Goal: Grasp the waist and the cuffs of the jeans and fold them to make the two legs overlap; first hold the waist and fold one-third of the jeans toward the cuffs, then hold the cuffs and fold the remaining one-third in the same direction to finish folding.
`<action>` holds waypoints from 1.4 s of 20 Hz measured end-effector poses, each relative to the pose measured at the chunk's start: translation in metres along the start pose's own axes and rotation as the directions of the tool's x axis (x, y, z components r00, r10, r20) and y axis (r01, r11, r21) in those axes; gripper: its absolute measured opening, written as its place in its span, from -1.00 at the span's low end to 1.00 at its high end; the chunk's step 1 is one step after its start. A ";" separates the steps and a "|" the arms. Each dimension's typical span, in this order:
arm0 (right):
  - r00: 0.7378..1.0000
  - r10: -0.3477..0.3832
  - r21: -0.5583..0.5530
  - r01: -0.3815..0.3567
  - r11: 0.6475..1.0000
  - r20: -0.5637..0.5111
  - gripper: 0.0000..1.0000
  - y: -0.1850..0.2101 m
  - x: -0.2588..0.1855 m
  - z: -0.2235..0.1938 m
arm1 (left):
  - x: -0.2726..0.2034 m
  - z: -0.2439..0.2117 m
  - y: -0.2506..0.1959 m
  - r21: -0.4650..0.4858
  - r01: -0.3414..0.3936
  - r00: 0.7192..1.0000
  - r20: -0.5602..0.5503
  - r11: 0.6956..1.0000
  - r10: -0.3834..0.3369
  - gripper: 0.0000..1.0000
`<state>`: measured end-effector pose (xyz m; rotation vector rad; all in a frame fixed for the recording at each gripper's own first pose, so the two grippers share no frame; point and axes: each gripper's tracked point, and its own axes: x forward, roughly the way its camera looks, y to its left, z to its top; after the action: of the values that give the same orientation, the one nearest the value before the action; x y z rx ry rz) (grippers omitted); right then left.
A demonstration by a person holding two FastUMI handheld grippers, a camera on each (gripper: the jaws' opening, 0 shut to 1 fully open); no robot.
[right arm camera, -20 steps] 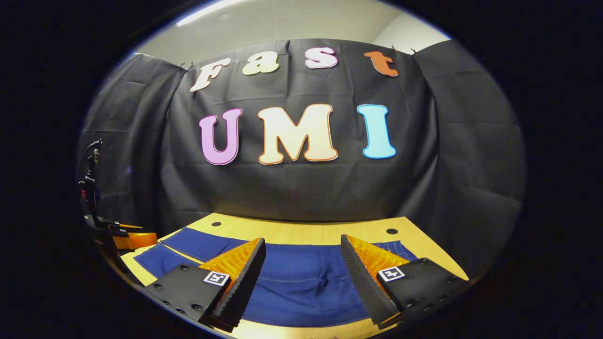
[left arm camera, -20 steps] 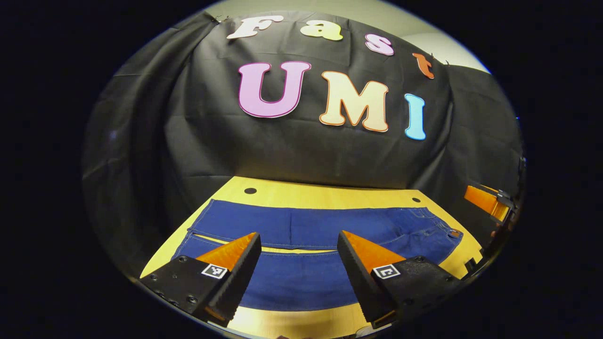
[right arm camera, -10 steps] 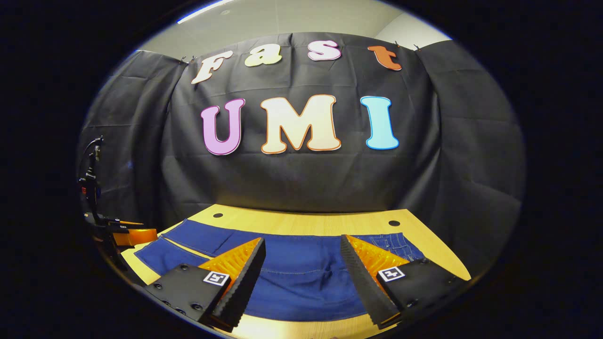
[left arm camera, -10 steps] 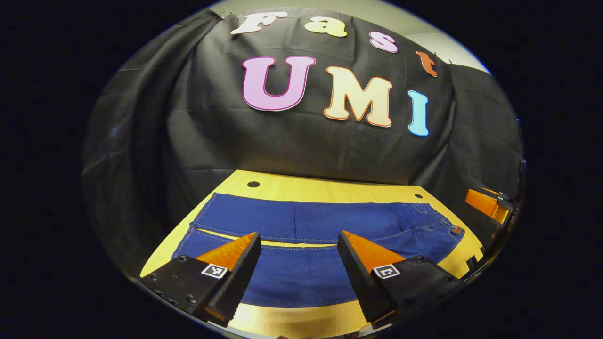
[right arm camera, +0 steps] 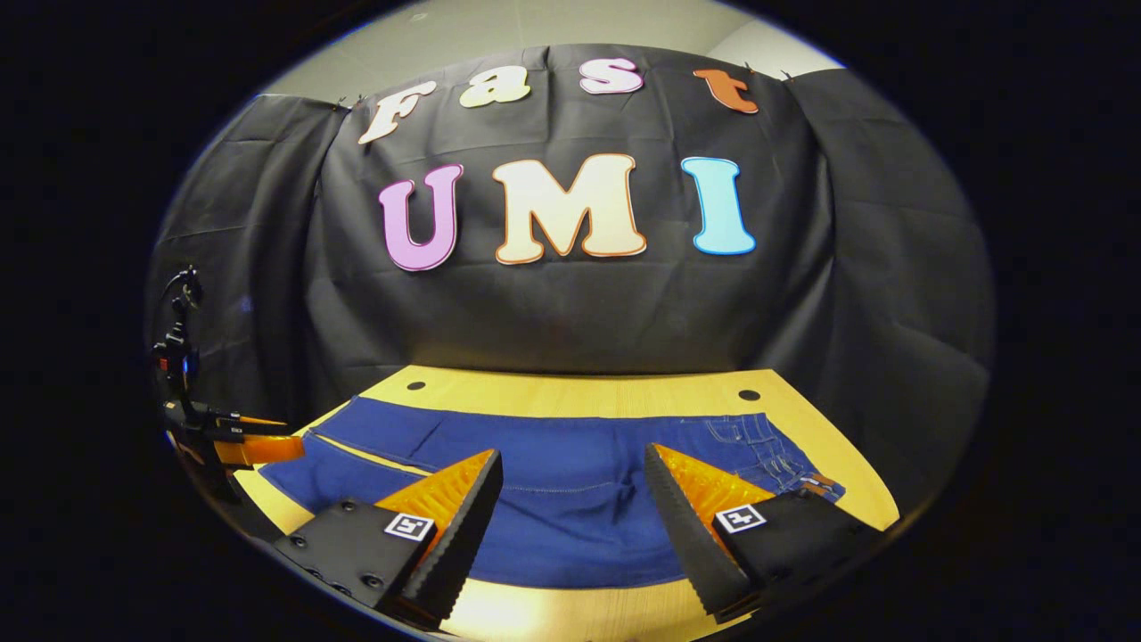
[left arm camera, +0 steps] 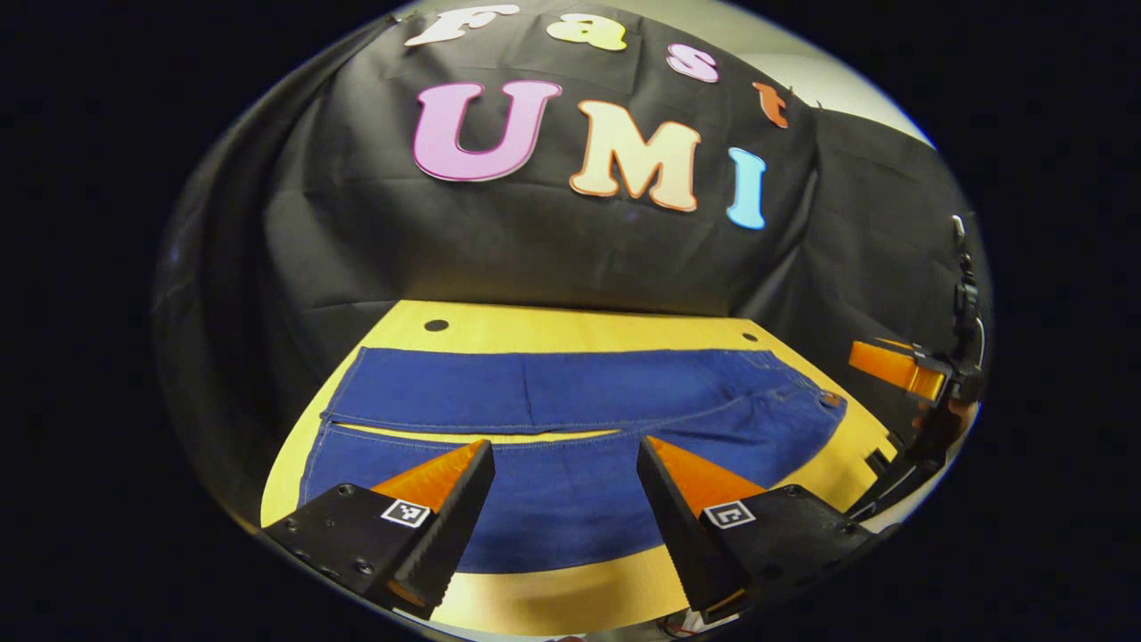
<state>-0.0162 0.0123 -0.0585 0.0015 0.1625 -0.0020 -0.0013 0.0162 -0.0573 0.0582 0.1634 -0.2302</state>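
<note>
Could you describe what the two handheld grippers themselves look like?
The left gripper and the right gripper each have two wedge-shaped fingers with toothed inner faces. These sit on black blocks with screws and a small square black-and-white marker.

Black cloth wall (right arm camera: 570,312) behind; pale wooden table (right arm camera: 579,392), two holes; pale ceiling (right arm camera: 535,22) above.

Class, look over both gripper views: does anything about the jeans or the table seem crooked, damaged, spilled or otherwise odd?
Nothing stands out. The jeans lie flat and spread on the wooden table, legs side by side with a thin gap between them, not yet folded. The left gripper and right gripper are open above the near leg.
</note>
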 end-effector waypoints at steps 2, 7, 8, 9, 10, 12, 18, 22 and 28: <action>1.000 -0.005 0.001 0.005 1.000 -0.027 0.97 -0.002 -0.003 -0.010 | 0.000 -0.016 0.010 0.067 0.064 0.996 -0.069 0.996 -0.059 0.91; 0.995 -0.037 -0.020 0.035 0.999 -0.096 0.97 -0.013 -0.007 -0.034 | -0.013 -0.068 0.045 0.264 0.269 0.933 -0.311 0.926 -0.182 0.91; 0.993 -0.045 -0.027 0.042 0.999 -0.110 0.97 -0.016 -0.008 -0.039 | -0.014 -0.081 0.047 0.283 0.316 0.909 -0.364 0.905 -0.203 0.91; 0.991 -0.053 -0.034 0.049 0.998 -0.126 0.97 -0.019 -0.009 -0.044 | -0.018 -0.094 0.053 0.300 0.359 0.881 -0.421 0.884 -0.215 0.91; 0.988 -0.060 -0.044 0.055 0.998 -0.139 0.90 -0.022 -0.011 -0.049 | -0.021 -0.105 0.063 0.315 0.396 0.855 -0.468 0.863 -0.222 0.92; 0.982 -0.077 -0.071 0.065 0.995 -0.171 0.90 -0.029 -0.014 -0.061 | -0.025 -0.120 0.075 0.337 0.465 0.804 -0.549 0.819 -0.230 0.90; 0.963 -0.102 -0.108 0.076 0.991 -0.251 0.97 -0.037 -0.025 -0.091 | -0.032 -0.150 0.109 0.380 0.571 0.699 -0.690 0.728 -0.187 0.92; 0.952 -0.117 -0.117 0.087 0.989 -0.282 0.98 -0.040 -0.029 -0.102 | -0.034 -0.155 0.111 0.398 0.603 0.669 -0.724 0.692 -0.166 0.92; 0.946 -0.123 -0.131 0.087 0.988 -0.301 0.98 -0.044 -0.031 -0.107 | -0.039 -0.157 0.120 0.390 0.659 0.605 -0.783 0.643 -0.145 0.89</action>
<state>-0.0646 -0.0314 -0.1587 -0.1242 0.4756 -0.0995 -0.0356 0.1531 -0.2005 0.8497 0.8809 -0.7706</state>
